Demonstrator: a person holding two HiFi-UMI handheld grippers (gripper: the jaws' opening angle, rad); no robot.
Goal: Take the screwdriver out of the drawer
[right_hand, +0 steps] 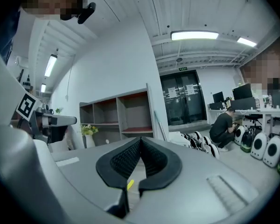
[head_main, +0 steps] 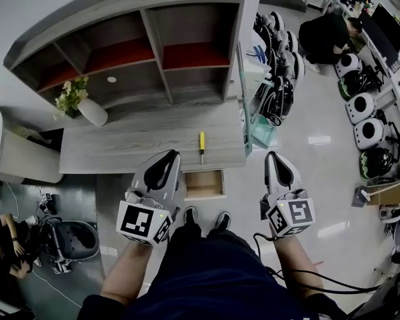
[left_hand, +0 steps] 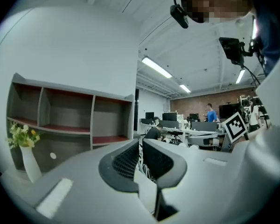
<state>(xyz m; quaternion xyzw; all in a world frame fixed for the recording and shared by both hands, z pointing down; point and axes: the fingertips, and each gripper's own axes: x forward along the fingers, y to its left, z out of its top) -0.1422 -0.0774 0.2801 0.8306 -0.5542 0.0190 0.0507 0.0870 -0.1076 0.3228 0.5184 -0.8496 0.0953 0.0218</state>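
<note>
Starting at the far left of the head view, a white vase (head_main: 92,112) of flowers sits under the grey shelf unit (head_main: 153,45), at the back of the long cabinet top (head_main: 120,149). The left gripper (head_main: 168,157) hangs low in front of the person's legs. Its own view shows the jaws drawn almost together, with only a thin slit between the pads and nothing in it.

Just to its right, the yellow-handled screwdriver (head_main: 201,145) lies flat on the cabinet top near the front edge, shaft pointing forward. It is already outside the drawer (head_main: 204,184), which stands pulled open directly below and looks bare inside. The right gripper (head_main: 273,156) hangs off the cabinet's right end, jaws pressed together on nothing.

The removal itself looks done. If anything is left, it is probably shutting the drawer. For that, a closed jaw tip should press squarely on the middle of the drawer front so it slides straight, staying below the cabinet edge so the screwdriver is not knocked off.

No brand or wording can be read. The black-and-white marker cube (head_main: 143,222) on each gripper carries only square patterns, and a green sign above the doors in the right gripper view is too small to read.
</note>
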